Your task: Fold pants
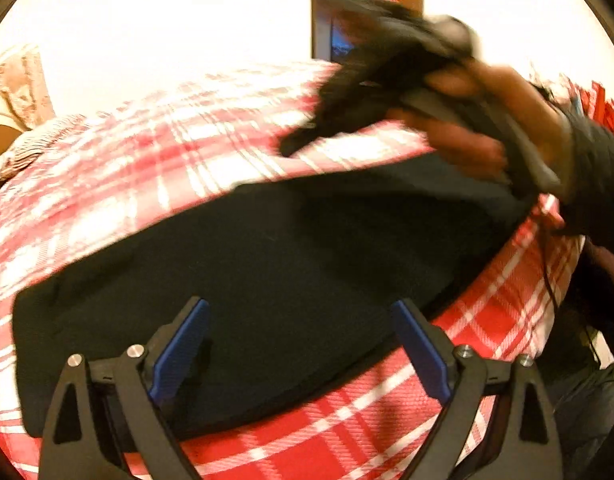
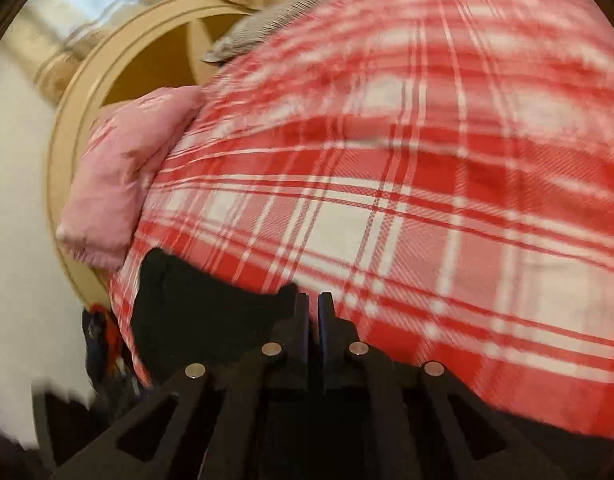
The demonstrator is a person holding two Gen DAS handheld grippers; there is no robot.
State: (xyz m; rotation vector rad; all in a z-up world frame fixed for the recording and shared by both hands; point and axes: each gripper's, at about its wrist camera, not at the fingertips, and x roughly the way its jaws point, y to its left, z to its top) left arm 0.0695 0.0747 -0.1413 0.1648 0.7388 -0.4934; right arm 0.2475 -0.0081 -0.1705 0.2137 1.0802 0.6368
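Black pants (image 1: 267, 248) lie flat in a broad folded band across a red and white plaid blanket (image 1: 187, 148). My left gripper (image 1: 301, 306) hovers open over their near edge, its blue pads (image 1: 179, 352) wide apart with nothing between them. A hand (image 1: 487, 128) holds my right gripper (image 1: 291, 144), blurred, above the blanket just past the pants' far edge. In the right wrist view my right gripper (image 2: 314, 298) is shut, fingers nearly touching. The pants (image 2: 195, 312) show as dark cloth just left of it on the blanket (image 2: 427, 200).
A pink pillow (image 2: 123, 176) and a striped cushion (image 2: 259, 28) lie at the head of the bed against a curved wooden headboard (image 2: 91, 92). A dark sleeve (image 1: 599, 184) crosses the right side. A brown doorway (image 1: 339, 20) stands beyond the bed.
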